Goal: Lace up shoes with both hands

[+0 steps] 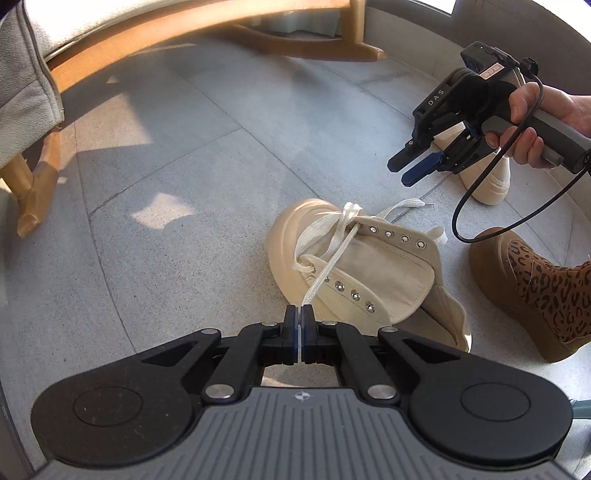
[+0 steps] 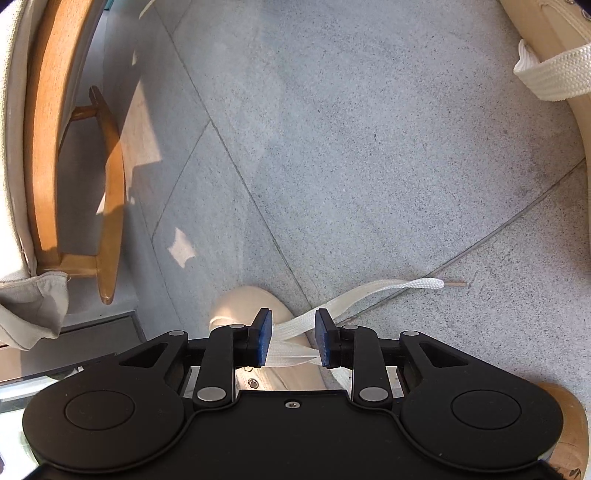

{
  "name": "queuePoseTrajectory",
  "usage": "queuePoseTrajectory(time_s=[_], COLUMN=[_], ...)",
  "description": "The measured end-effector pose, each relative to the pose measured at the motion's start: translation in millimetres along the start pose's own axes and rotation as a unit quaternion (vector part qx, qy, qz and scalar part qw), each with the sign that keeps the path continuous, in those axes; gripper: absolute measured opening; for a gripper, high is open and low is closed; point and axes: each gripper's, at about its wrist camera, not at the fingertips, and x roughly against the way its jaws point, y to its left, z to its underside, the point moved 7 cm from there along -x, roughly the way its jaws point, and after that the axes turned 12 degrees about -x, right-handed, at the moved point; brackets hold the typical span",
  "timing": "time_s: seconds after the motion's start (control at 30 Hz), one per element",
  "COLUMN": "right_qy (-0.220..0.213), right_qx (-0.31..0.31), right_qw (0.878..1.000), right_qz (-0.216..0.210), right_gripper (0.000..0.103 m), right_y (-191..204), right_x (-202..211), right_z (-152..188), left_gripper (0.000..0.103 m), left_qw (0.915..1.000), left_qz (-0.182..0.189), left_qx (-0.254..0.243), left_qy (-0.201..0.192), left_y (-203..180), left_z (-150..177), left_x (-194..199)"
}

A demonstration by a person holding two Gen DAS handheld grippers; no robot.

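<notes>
A cream high-top shoe (image 1: 369, 269) lies on its side on the grey tiled floor, its tongue open and its eyelets mostly unlaced. My left gripper (image 1: 299, 308) is shut on a white lace (image 1: 327, 267), which runs taut from the jaws up to the front eyelets. The lace's other end (image 2: 406, 288) lies loose on the floor past the toe. My right gripper (image 1: 400, 168), held in a hand, hovers above and beyond the shoe. In the right wrist view the right gripper (image 2: 293, 321) stands open, the lace showing below the gap and no pad pressing it.
A second cream shoe (image 1: 487, 181) stands behind the right gripper. A brown leopard-print boot (image 1: 535, 291) is at the right. A wooden rocking chair (image 1: 258, 33) with a grey cushion (image 1: 22, 92) spans the far left. A black cable (image 1: 491, 206) hangs from the right gripper.
</notes>
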Motion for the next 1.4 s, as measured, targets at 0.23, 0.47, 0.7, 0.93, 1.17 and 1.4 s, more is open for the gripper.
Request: queuePoseTrajectory(time_s=[0.23, 0.47, 0.7, 0.93, 1.17, 1.4], right_qy=[0.031, -0.004, 0.062, 0.074, 0.073, 0.023], right_qx=[0.267, 0.581, 0.601, 0.58, 0.57, 0.573], right_qw=[0.959, 0.774, 0.748, 0.768, 0.776, 0.802], right_qz=[0.088, 0.252, 0.274, 0.263, 0.26, 0.167], right_gripper=[0.025, 0.025, 0.025, 0.013, 0.001, 0.001], right_y=[44.2, 32.2, 2.9, -3.8, -2.7, 66.0], right_x=[-2.2, -24.2, -34.6, -41.0, -47.0, -5.2], right_z=[22.0, 40.8, 44.4, 37.3, 33.9, 50.4], left_gripper=[0.0, 0.001, 0.009, 0.009, 0.009, 0.01], left_qw=[0.9972, 0.9993, 0.9965, 0.9953, 0.9953, 0.9919], left_qz=[-0.062, 0.0, 0.055, 0.062, 0.063, 0.061], left_qx=[0.021, -0.036, -0.064, -0.074, -0.071, -0.097], left_qy=[0.035, 0.013, 0.002, -0.003, -0.018, -0.056], left_y=[40.3, 17.5, -6.7, -8.6, -6.5, -12.4], left_z=[27.6, 22.9, 10.0, 0.2, -11.8, -35.3], left_x=[31.0, 14.4, -23.0, -45.8, -42.0, -21.5])
